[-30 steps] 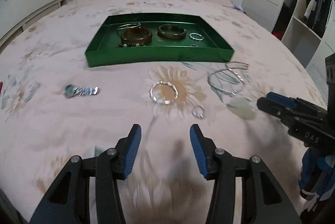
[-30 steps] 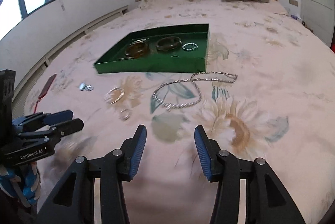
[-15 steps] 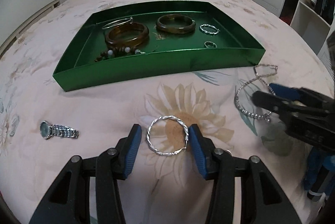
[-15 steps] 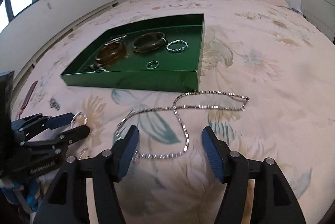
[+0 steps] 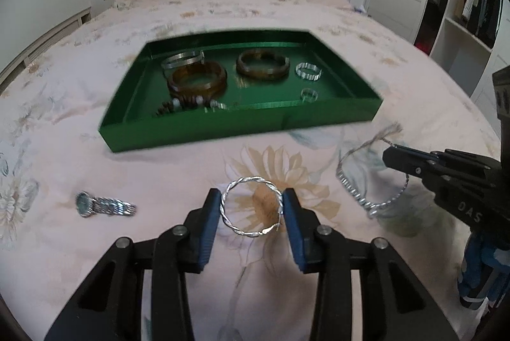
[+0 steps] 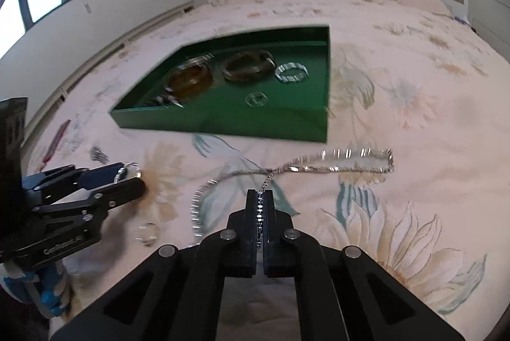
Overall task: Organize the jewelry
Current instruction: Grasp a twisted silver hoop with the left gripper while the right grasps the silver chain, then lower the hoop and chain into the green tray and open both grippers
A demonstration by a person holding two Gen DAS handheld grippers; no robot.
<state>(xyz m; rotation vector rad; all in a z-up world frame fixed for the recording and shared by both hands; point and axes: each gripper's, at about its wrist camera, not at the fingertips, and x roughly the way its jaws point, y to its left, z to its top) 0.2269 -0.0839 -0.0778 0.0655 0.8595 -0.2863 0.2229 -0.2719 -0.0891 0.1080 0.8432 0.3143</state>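
Left gripper [image 5: 251,207] pinches a twisted silver wire bangle [image 5: 251,207] across its width between the blue pads [image 5: 208,223], bangle raised off the floral pink bedspread [image 5: 159,169]. Right gripper [image 6: 260,207] is clamped nearly flat on a silver link chain necklace [image 6: 334,161], with links visible running between the closed jaws and the rest trailing in two loops on the bedspread. The shallow green metal tray [image 5: 242,126] sits just ahead of both, already holding two amber-brown bangles [image 5: 197,79], a silver bangle, a small twisted silver ring-shaped piece [image 5: 308,71], a small ring and some beads. A silver link wristwatch with blue dial [image 5: 103,205] lies to the left and a small silver ring [image 6: 146,233] sits near the left gripper in the right wrist view, both not yet in the tray. Risks, as a guess: the bangle is thin and open-ended, so the squeeze could flex it and let it spring out or twist sideways; the necklace is held at one point only, so trailing loops could snag on the tray's front wall or drag the fabric, or slide through the pads; the two grippers are close and could bump over the tray.
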